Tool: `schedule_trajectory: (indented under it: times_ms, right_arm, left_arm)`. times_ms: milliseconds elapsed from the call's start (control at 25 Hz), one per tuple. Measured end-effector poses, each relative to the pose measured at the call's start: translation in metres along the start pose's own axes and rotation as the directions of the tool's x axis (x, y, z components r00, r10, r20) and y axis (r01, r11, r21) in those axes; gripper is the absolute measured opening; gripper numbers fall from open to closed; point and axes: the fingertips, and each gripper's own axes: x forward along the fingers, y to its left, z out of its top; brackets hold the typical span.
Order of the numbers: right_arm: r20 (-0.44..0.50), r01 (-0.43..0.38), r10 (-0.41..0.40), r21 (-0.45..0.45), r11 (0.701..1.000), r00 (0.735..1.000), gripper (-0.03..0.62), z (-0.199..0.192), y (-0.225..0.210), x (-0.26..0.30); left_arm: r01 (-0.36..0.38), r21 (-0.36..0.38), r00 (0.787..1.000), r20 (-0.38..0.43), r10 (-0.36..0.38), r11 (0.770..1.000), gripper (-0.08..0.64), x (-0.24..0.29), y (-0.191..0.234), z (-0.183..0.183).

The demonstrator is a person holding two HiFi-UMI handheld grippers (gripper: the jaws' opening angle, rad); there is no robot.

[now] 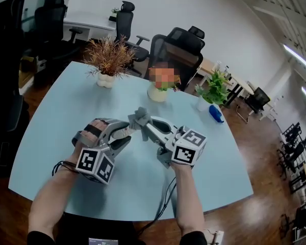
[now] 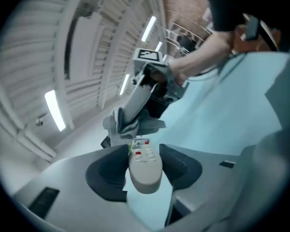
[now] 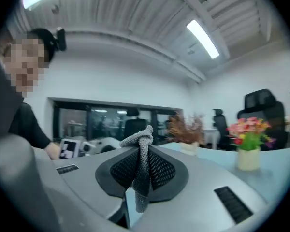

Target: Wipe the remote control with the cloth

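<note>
Two grips are confirmed: the left gripper (image 1: 127,136) clamps the remote control (image 2: 145,170), the right gripper (image 1: 144,128) clamps the cloth (image 3: 142,151) at its tip, so wiping appears just begun and calls next for strokes along the button face.

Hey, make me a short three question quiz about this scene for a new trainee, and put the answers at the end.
1. What is the left tool holding? A a pen, B a remote control, C a cup.
2. True or false: the right tool is empty.
3. How many potted plants stand on the table?
Key: 1 B. 2 false, it grips the cloth. 3 three.
</note>
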Motion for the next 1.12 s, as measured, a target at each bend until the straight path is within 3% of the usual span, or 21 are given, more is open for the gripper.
schedule_trajectory:
  times_ms: [40, 80, 120, 160, 200, 240, 280, 320, 400, 480, 520, 600, 680, 760, 880, 1120]
  right_arm:
    - [0.009, -0.073, 0.073, -0.027, 0.997, 0.997, 0.028, 0.001, 0.017, 0.006]
    - [-0.018, -0.082, 0.081, -0.064, 0.995, 0.997, 0.028, -0.004, 0.023, 0.011]
    - [-0.062, -0.03, 0.024, -0.101, 0.994, 0.998, 0.028, -0.013, 0.015, 0.014]
    - [-0.11, 0.069, -0.084, -0.134, 0.989, 0.99, 0.028, -0.024, -0.004, 0.012]
    - [-0.156, 0.195, -0.222, -0.172, 0.966, 0.962, 0.028, -0.034, -0.031, 0.006]
    - [-0.195, 0.314, -0.358, -0.226, 0.922, 0.913, 0.028, -0.044, -0.059, -0.005]
    - [-0.217, 0.391, -0.455, -0.282, 0.876, 0.864, 0.028, -0.051, -0.081, -0.016]
    - [-0.223, 0.417, -0.495, -0.318, 0.851, 0.84, 0.028, -0.054, -0.091, -0.023]
    - [-0.225, 0.363, -0.443, -0.324, 0.874, 0.868, 0.028, -0.056, -0.084, -0.021]
    - [-0.283, 0.24, -0.346, -0.348, 0.906, 0.894, 0.028, -0.072, -0.063, -0.005]
    - [-0.338, 0.176, -0.315, -0.382, 0.907, 0.887, 0.028, -0.087, -0.053, 0.003]
    - [-0.453, 0.062, -0.289, -0.452, 0.89, 0.844, 0.028, -0.12, -0.038, 0.015]
    - [-0.528, -0.006, -0.274, -0.468, 0.884, 0.804, 0.026, -0.142, -0.032, 0.018]
    - [-0.551, -0.015, -0.252, -0.434, 0.901, 0.795, 0.026, -0.147, -0.032, 0.016]
    - [-0.568, 0.016, -0.25, -0.384, 0.923, 0.784, 0.026, -0.147, -0.037, 0.01]
    - [-0.611, 0.01, -0.245, -0.362, 0.932, 0.752, 0.026, -0.156, -0.033, 0.008]
  left_arm:
    - [0.009, -0.083, 1.0, 0.028, -0.007, 0.996, 0.187, -0.001, 0.004, 0.001]
    - [0.018, -0.147, 0.998, 0.054, -0.01, 0.989, 0.187, -0.004, 0.009, 0.003]
    - [0.028, -0.19, 0.997, 0.077, -0.013, 0.981, 0.187, -0.007, 0.013, 0.006]
    - [0.04, -0.208, 0.995, 0.099, -0.019, 0.977, 0.187, -0.009, 0.014, 0.008]
    - [0.06, -0.206, 0.992, 0.12, -0.035, 0.977, 0.187, -0.009, 0.011, 0.008]
    - [0.101, -0.199, 0.987, 0.14, -0.074, 0.975, 0.187, -0.008, 0.005, 0.007]
    - [0.172, -0.2, 0.977, 0.159, -0.141, 0.965, 0.187, -0.007, -0.004, 0.007]
    - [0.268, -0.21, 0.956, 0.176, -0.233, 0.94, 0.187, -0.008, -0.017, 0.007]
    - [0.469, -0.233, 0.881, 0.193, -0.433, 0.852, 0.189, -0.01, -0.048, 0.003]
    - [0.585, -0.241, 0.811, 0.179, -0.557, 0.775, 0.193, -0.01, -0.072, -0.006]
    - [0.613, -0.249, 0.79, 0.174, -0.588, 0.75, 0.193, -0.01, -0.079, -0.009]
    - [0.643, -0.266, 0.765, 0.183, -0.617, 0.718, 0.193, -0.006, -0.085, -0.008]
    - [0.644, -0.265, 0.762, 0.143, -0.631, 0.718, 0.207, -0.001, -0.087, -0.013]
    - [0.634, -0.251, 0.765, 0.058, -0.642, 0.732, 0.211, 0.005, -0.087, -0.025]
    - [0.609, -0.264, 0.775, 0.0, -0.632, 0.748, 0.223, 0.016, -0.08, -0.037]
    - [0.459, -0.233, 0.847, -0.176, -0.501, 0.857, 0.236, 0.037, -0.048, -0.075]
